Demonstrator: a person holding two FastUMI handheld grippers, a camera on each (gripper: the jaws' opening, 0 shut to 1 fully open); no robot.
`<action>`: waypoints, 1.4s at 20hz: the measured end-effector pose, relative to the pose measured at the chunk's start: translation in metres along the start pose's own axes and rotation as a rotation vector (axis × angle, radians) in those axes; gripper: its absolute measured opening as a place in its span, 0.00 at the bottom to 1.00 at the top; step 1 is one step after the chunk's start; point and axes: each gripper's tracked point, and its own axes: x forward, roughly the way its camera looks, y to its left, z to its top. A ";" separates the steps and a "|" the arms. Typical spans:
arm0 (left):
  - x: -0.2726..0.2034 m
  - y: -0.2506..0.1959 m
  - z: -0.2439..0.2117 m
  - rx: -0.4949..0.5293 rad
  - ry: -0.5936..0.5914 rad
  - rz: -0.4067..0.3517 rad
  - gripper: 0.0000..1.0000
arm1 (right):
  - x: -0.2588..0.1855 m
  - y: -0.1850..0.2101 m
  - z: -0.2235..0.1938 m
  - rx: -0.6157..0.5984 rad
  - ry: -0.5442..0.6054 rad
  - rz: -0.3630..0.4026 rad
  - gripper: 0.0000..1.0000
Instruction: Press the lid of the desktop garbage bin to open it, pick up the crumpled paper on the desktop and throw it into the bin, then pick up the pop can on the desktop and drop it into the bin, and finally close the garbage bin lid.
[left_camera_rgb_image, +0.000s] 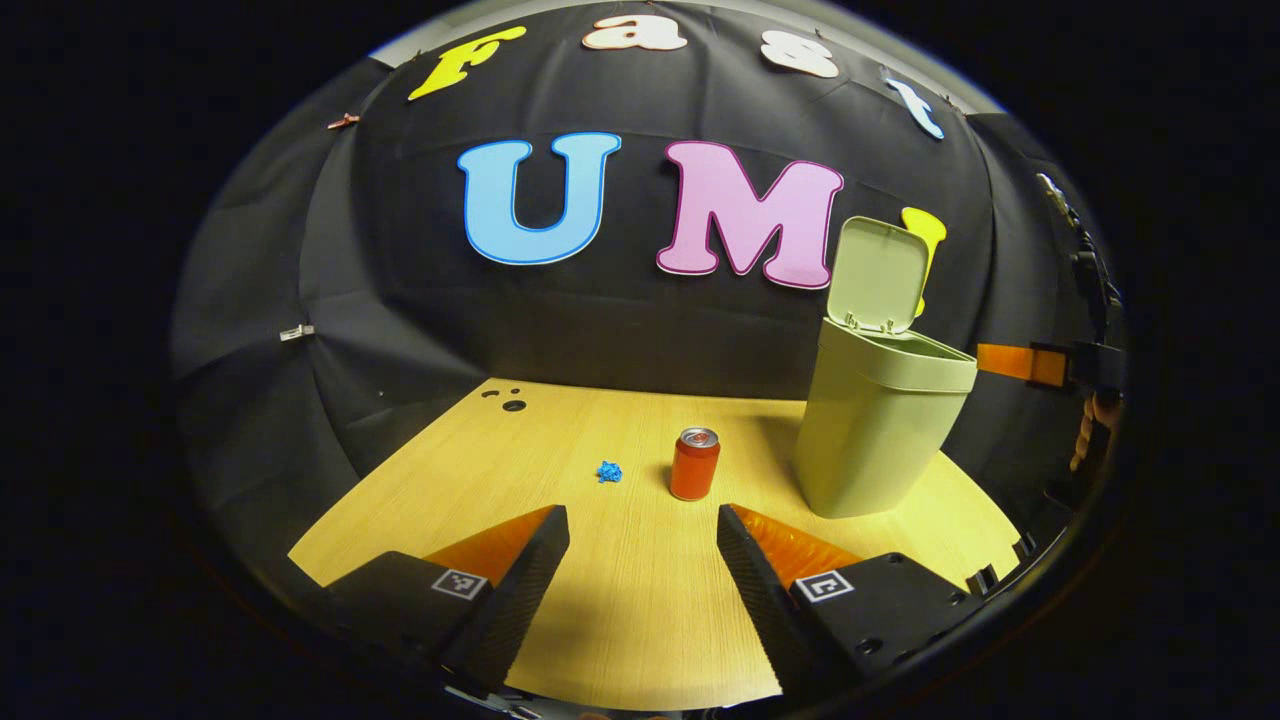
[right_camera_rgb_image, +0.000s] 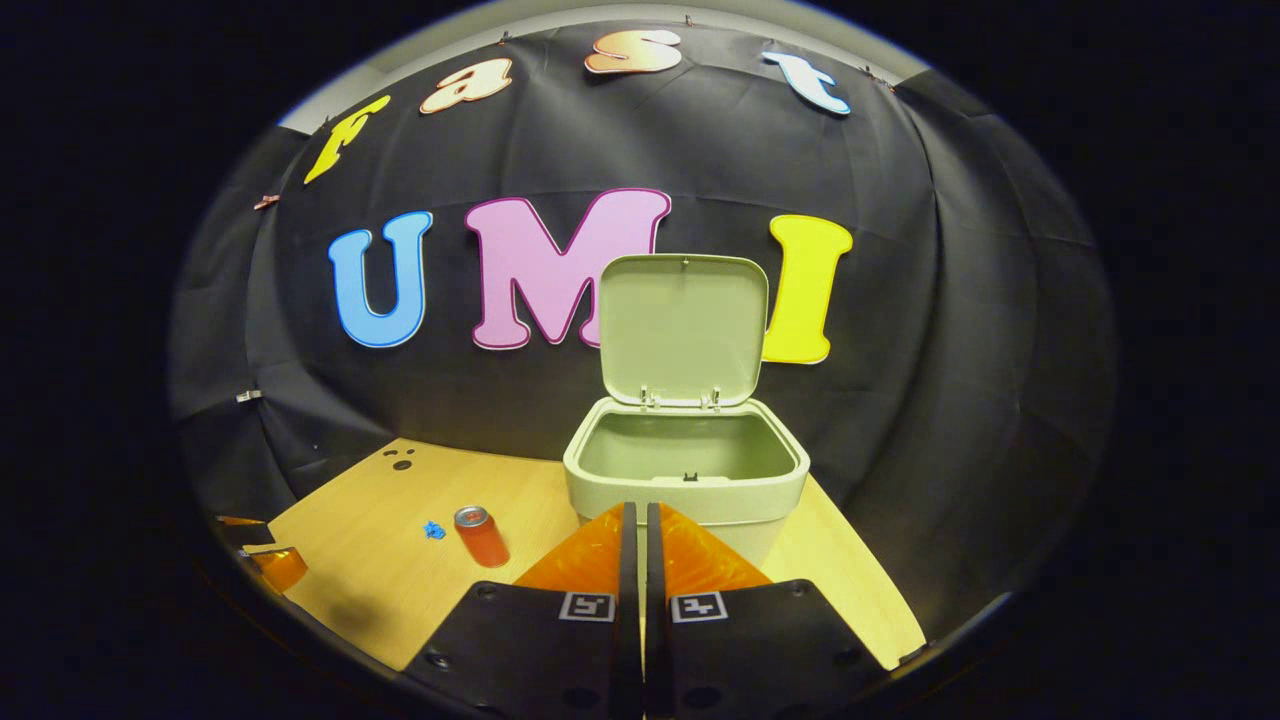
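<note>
A pale green bin (left_camera_rgb_image: 880, 425) stands on the wooden desk with its lid (left_camera_rgb_image: 878, 275) swung up. A red pop can (left_camera_rgb_image: 694, 464) stands upright left of it, and a small blue crumpled paper (left_camera_rgb_image: 609, 471) lies left of the can. My left gripper (left_camera_rgb_image: 640, 545) is open, low over the desk, short of the can and paper. From the right gripper view, the bin (right_camera_rgb_image: 686, 470) gapes open straight ahead, lid (right_camera_rgb_image: 685, 328) upright, interior bare. My right gripper (right_camera_rgb_image: 636, 530) is shut with nothing held, just in front of the bin's rim. The can (right_camera_rgb_image: 481, 535) and paper (right_camera_rgb_image: 433, 530) lie to its left.
The wooden desk (left_camera_rgb_image: 620, 600) ends at the black cloth wall behind. Dark holes (left_camera_rgb_image: 507, 400) mark its far left corner. The right gripper (left_camera_rgb_image: 1040, 365) and the hand holding it reach in beyond the bin. The left gripper's fingers (right_camera_rgb_image: 265, 560) show at the desk's left edge.
</note>
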 end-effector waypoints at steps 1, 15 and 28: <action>0.003 0.003 0.000 0.000 0.000 0.002 0.96 | -0.001 0.002 -0.004 -0.001 0.005 0.006 0.06; 0.094 0.061 -0.017 -0.019 0.048 0.090 0.96 | -0.002 0.008 -0.085 0.030 0.172 0.044 0.96; 0.287 0.057 -0.062 0.001 0.220 0.097 0.96 | 0.034 0.010 -0.152 0.043 0.354 0.061 0.99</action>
